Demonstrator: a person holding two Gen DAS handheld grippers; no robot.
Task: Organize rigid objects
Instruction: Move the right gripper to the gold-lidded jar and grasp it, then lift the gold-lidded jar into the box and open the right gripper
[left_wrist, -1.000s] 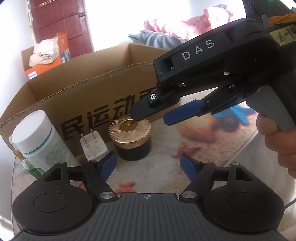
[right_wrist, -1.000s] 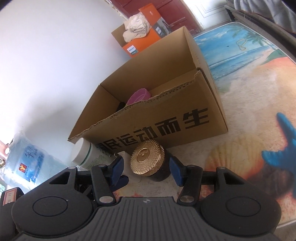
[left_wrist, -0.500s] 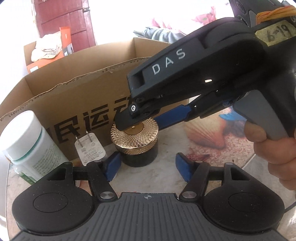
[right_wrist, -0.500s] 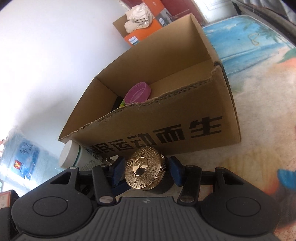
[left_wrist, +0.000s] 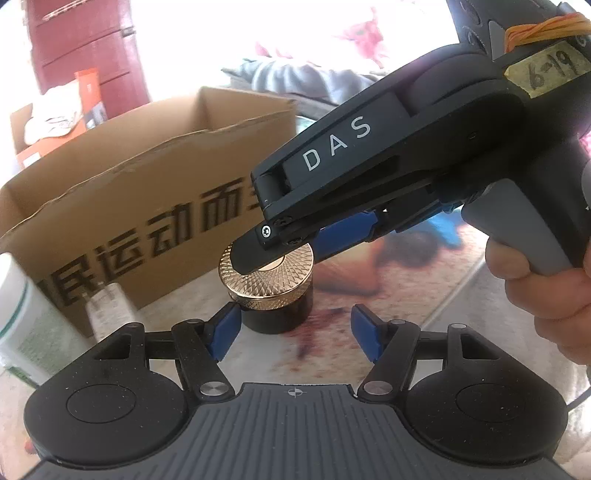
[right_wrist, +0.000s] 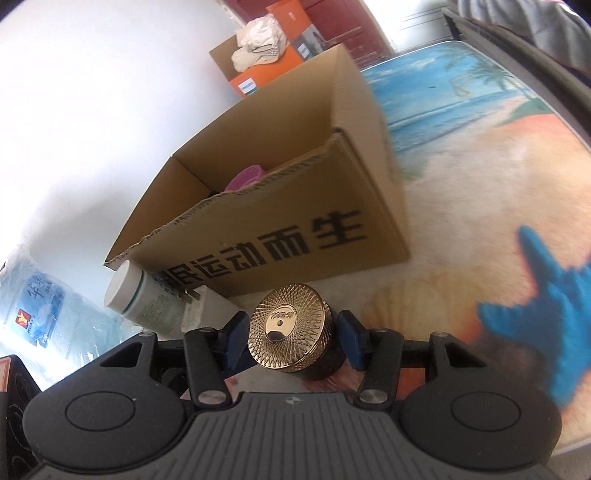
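A black jar with a gold patterned lid (right_wrist: 290, 326) stands on the table in front of the cardboard box (right_wrist: 295, 240). My right gripper (right_wrist: 293, 336) is open, its blue pads (right_wrist: 351, 341) on either side of the jar with small gaps. In the left wrist view that right gripper (left_wrist: 284, 254) reaches down over the jar (left_wrist: 267, 286), held by a hand (left_wrist: 546, 295). My left gripper (left_wrist: 293, 334) is open and empty just in front of the jar, its left pad close to the jar's base.
A white bottle with a green band (right_wrist: 127, 295) and a white plug charger (right_wrist: 207, 306) stand left of the jar against the box. A pink object (right_wrist: 245, 177) lies in the box. A water bottle pack (right_wrist: 37, 314) sits far left. The beach-print table (right_wrist: 480, 166) stretches right.
The right gripper came forward and down, so the jar now sits between its fingers. The left gripper shifted right toward the jar and its jaws narrowed a little; the bottle slid to the frame's edge.
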